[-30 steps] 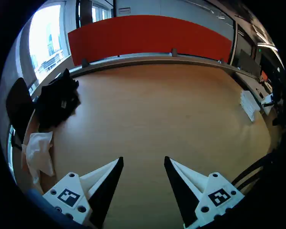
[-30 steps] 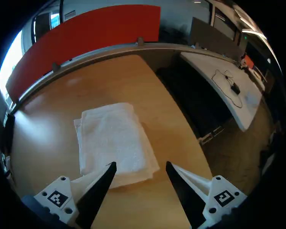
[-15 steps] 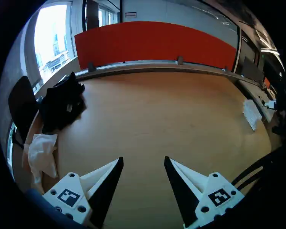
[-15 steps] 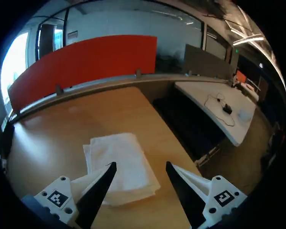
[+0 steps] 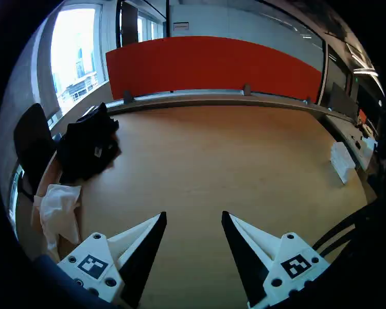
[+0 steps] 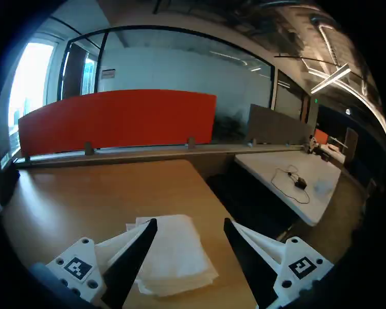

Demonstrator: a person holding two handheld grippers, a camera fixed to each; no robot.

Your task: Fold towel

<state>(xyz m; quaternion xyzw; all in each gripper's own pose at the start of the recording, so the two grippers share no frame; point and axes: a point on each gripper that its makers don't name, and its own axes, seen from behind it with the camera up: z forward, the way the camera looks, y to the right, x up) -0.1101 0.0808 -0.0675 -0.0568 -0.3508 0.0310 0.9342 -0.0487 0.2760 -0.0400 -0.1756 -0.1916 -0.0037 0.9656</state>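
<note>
Folded towel (image 6: 175,252) under released right gripper (image 6: 189,221), left gripper (image 5: 193,213) released, well away

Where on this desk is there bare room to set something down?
The wide middle of the desk is bare, from the red divider to the left tongs. The left edge is crowded by a black bag and a crumpled white cloth; the folded towel takes the right edge.

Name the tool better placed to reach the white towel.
Right, probably. The right tool is open with the towel lying close, just ahead of it. From the left tool, also open, the towel sits far off near the edge of the table.
</note>
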